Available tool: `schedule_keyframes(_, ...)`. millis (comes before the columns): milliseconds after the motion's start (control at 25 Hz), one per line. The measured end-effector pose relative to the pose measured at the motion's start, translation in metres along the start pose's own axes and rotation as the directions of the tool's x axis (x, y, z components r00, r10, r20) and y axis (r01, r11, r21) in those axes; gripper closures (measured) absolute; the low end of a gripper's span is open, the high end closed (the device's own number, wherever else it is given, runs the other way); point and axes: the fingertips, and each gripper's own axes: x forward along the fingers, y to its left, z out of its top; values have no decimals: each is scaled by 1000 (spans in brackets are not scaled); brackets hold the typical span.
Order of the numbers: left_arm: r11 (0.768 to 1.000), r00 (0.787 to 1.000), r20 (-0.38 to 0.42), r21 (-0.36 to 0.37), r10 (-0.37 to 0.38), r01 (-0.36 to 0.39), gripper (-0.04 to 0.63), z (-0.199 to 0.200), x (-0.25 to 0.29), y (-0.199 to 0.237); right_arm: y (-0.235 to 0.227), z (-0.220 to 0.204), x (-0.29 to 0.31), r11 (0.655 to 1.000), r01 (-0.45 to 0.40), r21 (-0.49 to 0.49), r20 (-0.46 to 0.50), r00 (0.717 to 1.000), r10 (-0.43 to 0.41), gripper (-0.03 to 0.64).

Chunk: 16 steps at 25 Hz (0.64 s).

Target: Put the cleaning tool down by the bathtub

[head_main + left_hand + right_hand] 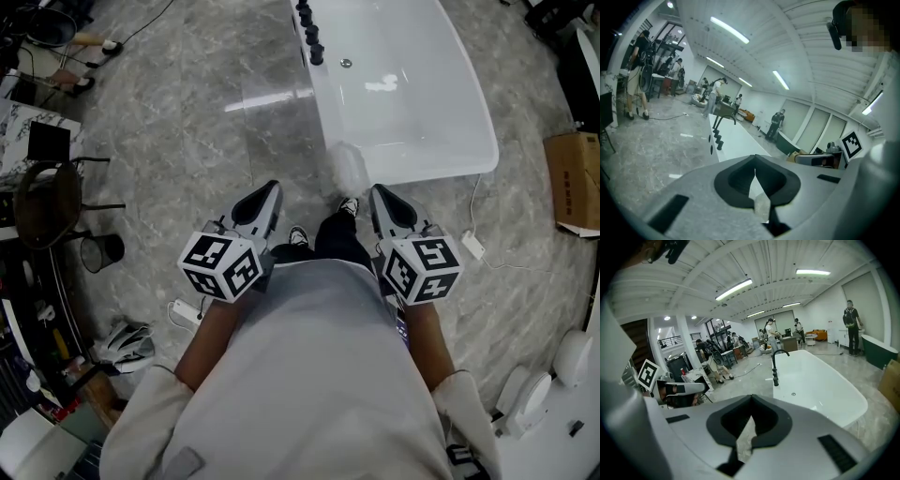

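**A:** Where is the cleaning tool (pixel 349 169) now?

**B:** On the marble floor (pixel 187 141), at the near left corner of the bathtub (pixel 469 161). It is a pale, fluffy thing, and it seems to rest against the tub's outer wall. I can't tell whether it is a brush or a mop head. The spot makes sense: close to the tub, but out of the basin.

**A:** Does either gripper have hold of it?

**B:** No. The left gripper (pixel 271 190) and the right gripper (pixel 378 192) are both held up in front of the person's chest, above the floor. The tool lies just beyond them, nearer the right one. In each gripper's own view the jaws are drawn fully together, tips meeting, with nothing caught between the pads.

**A:** So the job looks done?

**B:** I would judge so. The tool is down beside the tub, and both grippers are closed, empty and clear of it. The person's shoes (pixel 348 205) stand just short of it, so a careless step forward could knock it.
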Motion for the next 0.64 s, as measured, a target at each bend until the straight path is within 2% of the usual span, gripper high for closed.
schedule_keyframes(640, 1000, 1000, -7, 11, 3, -3, 586, -8, -12, 6, 11, 5, -7, 999, 3, -36, 17, 1000, -3, 606)
